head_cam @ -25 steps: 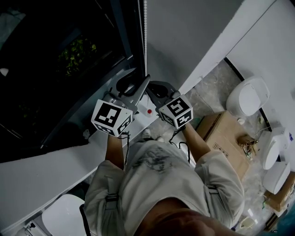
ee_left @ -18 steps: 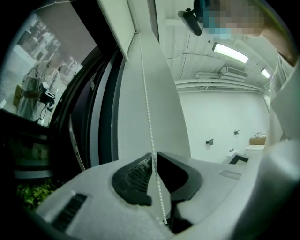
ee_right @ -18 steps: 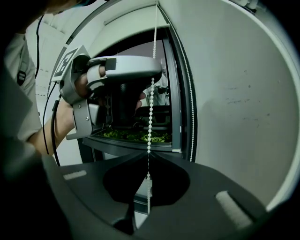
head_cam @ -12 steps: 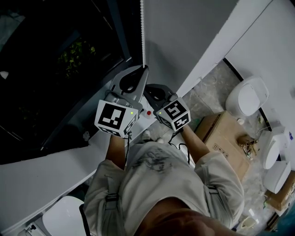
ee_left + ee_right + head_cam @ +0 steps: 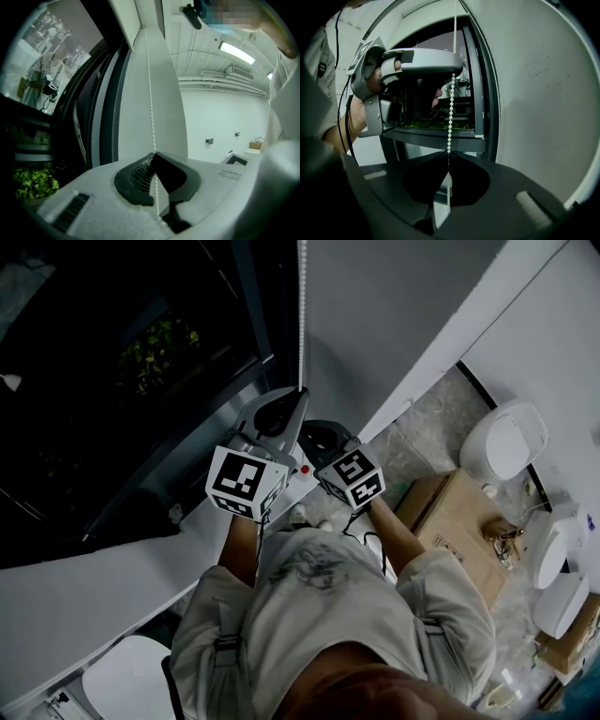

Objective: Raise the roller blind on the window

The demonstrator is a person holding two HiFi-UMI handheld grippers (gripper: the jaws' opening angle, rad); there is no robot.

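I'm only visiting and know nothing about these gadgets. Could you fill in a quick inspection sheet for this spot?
Surface: white window sill below the dark window glass.
Job's things: white beaded pull chain hangs straight beside the window frame.
Clutter: brown cardboard box and white rounded fixtures on the floor.
Grippers: left gripper has just closed its jaws on the chain; right gripper is clamped on it lower down.
Cables: thin black cable trails from the left gripper.
Surroundings: green plants beyond the glass.

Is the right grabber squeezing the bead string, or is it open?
Shut. The right gripper has its jaws pressed together on the bead chain, which passes between their tips and hangs out below.
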